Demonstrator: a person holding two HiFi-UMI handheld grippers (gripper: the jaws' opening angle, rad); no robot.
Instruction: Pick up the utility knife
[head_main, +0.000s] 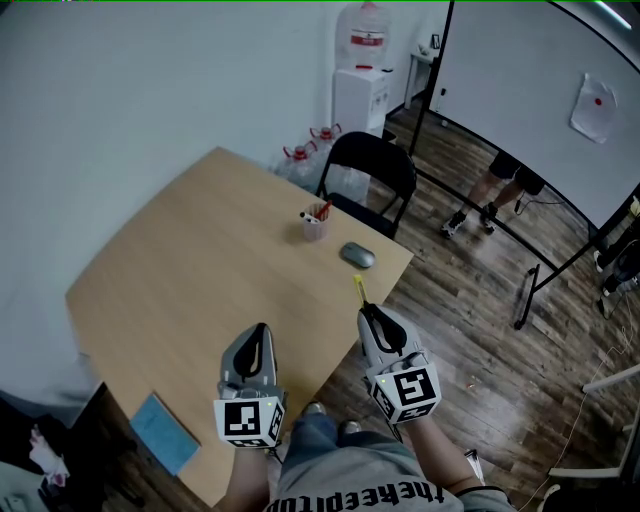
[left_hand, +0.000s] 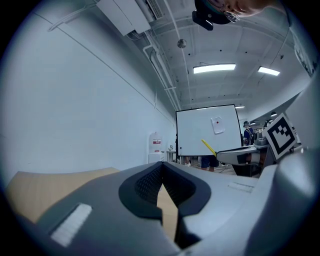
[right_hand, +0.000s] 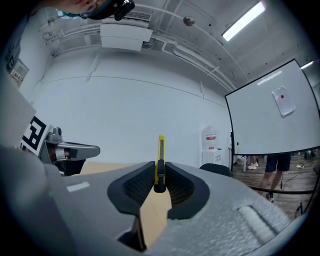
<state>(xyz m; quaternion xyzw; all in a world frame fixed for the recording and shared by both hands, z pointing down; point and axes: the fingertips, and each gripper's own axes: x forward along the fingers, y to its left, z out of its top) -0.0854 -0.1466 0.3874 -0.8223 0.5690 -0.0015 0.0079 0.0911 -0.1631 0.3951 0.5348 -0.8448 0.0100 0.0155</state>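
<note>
One utility knife (right_hand: 160, 159) is clamped between the pads of the right hand-held gripper (right_hand: 160, 172), its jaws clenched on the dark slider part of the handle. The yellow body is held edge-on and is seen standing upright past the fingertips in the right gripper view. In the head view the yellow tip (head_main: 359, 289) is seen projecting ahead of the right hand-held gripper (head_main: 368, 313), over the right-hand edge of the worktop (head_main: 200, 270).

The left hand-held gripper (head_main: 261, 331) is held beside the right one, to its left and apart from it. Its fingertips are closed together with nothing between them, as shown in the left gripper view (left_hand: 161, 167).

Ahead of the right hand-held gripper, a grey mouse (head_main: 357, 255) is laid on the worktop. A little farther on and slightly left, a cup of pens (head_main: 314, 223) is placed. A blue notebook (head_main: 166, 432) is found well behind and to the left of the left hand-held gripper, at the near edge of the worktop.

Beyond the far edge, a black chair (head_main: 370, 170) is set, with water bottles (head_main: 305, 155) on the floor and a water dispenser (head_main: 362, 90) behind it. A whiteboard (head_main: 540, 90) is seen to the far right, with a person's legs (head_main: 495, 195) below it.
</note>
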